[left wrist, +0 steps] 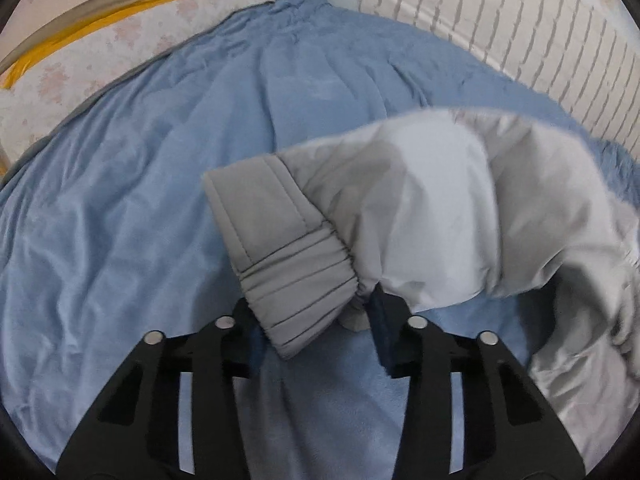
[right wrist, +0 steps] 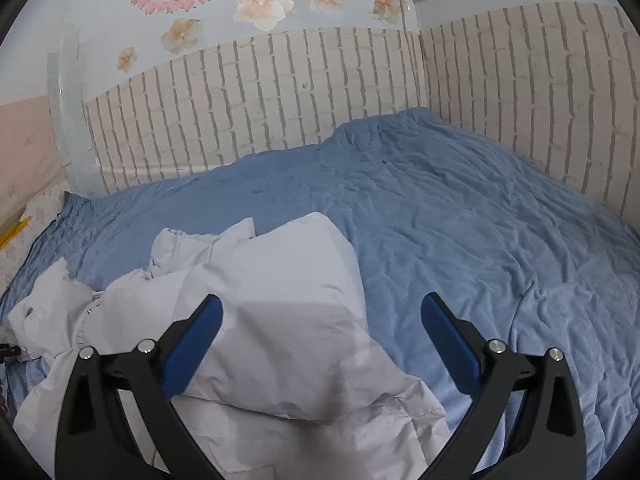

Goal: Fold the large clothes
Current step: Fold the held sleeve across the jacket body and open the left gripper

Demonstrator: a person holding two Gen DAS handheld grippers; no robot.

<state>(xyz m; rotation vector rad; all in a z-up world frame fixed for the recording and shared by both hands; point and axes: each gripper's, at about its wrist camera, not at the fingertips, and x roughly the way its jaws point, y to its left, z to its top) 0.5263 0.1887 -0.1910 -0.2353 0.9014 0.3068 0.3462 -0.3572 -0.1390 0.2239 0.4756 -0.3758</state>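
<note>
A light grey padded jacket lies bunched on the blue bed sheet. In the left wrist view its sleeve stretches across from the right and ends in an elastic cuff with a flat tab. My left gripper is shut on that cuff, with its dark blue pads pressing the gathered part from both sides. In the right wrist view the jacket lies crumpled at the lower left. My right gripper hangs open above its right edge, and its blue pads touch no fabric.
The blue sheet covers the bed, wrinkled. A brick-pattern wall closes the far side and the right corner. In the left wrist view a floral mattress edge and a yellow strip run along the upper left.
</note>
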